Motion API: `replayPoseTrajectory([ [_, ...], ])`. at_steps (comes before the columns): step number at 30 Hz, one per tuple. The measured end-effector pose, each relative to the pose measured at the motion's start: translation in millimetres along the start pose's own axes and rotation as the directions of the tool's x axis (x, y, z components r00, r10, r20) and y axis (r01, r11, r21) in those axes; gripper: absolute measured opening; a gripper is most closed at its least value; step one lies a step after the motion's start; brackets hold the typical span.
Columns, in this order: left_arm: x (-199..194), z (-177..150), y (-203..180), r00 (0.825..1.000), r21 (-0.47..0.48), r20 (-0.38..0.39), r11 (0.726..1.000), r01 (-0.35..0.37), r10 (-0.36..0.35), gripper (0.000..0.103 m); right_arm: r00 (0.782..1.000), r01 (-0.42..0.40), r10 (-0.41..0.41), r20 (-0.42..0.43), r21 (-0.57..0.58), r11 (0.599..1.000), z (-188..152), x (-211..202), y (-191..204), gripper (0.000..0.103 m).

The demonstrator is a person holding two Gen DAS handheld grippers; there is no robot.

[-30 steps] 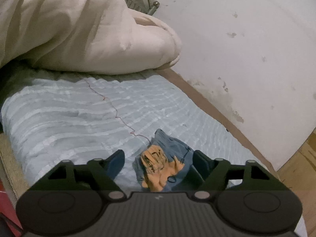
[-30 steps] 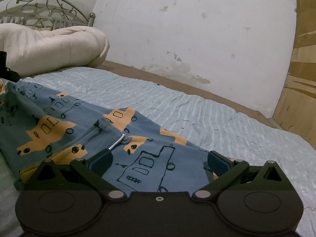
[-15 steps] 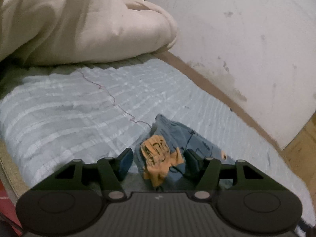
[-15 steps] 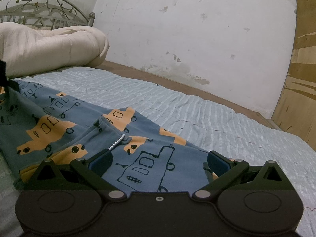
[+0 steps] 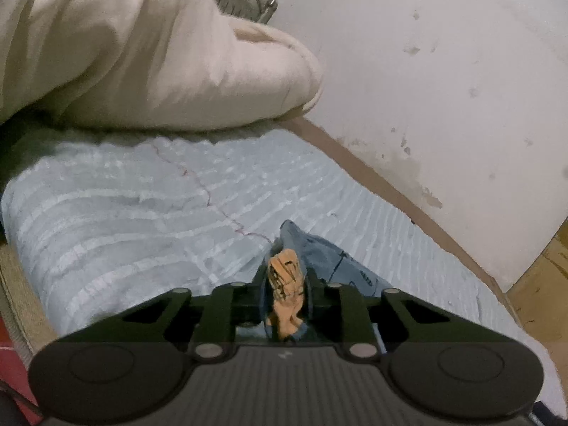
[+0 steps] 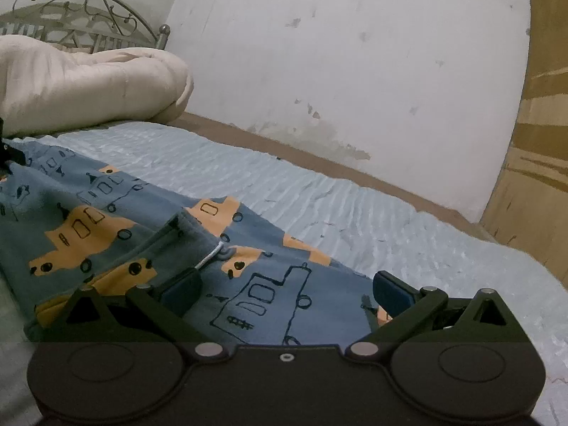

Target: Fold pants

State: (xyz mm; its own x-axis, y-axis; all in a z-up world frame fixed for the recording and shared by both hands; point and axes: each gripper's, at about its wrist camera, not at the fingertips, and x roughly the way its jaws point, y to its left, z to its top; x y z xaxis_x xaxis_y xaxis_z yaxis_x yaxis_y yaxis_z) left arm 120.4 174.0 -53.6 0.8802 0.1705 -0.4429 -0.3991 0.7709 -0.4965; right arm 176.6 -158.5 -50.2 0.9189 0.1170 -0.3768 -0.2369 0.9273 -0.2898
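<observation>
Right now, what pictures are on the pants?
Orange vehicles and black-outlined ones on blue pants, clearest in the right wrist view.

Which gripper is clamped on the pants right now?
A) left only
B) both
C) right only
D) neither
A: the left gripper is shut on a bunched orange-and-blue fold of the pants, while the right gripper sits wide open over the fabric, pinching nothing.

Pants [image 6: 149,220] on bed [image 6: 319,195]; duvet [image 6: 81,81] behind.
</observation>
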Motion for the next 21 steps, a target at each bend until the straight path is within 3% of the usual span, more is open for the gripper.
replayPoseTrajectory([
  [7, -17.3, 7.0, -34.6, 0.996, 0.13, 0.085, 0.991, -0.007, -0.004, 0.018, 0.999, 0.027, -0.027, 0.018, -0.014, 1.0, -0.9, -1.4, 4.4, 0.102],
  [12, -40.6, 11.9, -76.0, 0.991, 0.245, 0.119, 0.969, 0.036, -0.067, 0.018, 1.0, 0.02, -0.02, 0.02, -0.007, 1.0, -1.1, 0.0, 3.5, 0.102],
  [15, -53.4, 12.9, -106.4, 0.985, 0.318, 0.123, 0.945, 0.079, -0.124, 0.018, 1.0, -0.004, 0.003, 0.028, 0.015, 1.0, 0.4, -2.6, -2.0, 0.102],
  [21, -72.6, 3.4, -166.5, 0.969, 0.463, 0.103, 0.872, 0.155, -0.227, 0.018, 0.99, -0.052, 0.042, 0.131, 0.074, 0.996, 6.6, -37.7, -33.2, 0.102],
])
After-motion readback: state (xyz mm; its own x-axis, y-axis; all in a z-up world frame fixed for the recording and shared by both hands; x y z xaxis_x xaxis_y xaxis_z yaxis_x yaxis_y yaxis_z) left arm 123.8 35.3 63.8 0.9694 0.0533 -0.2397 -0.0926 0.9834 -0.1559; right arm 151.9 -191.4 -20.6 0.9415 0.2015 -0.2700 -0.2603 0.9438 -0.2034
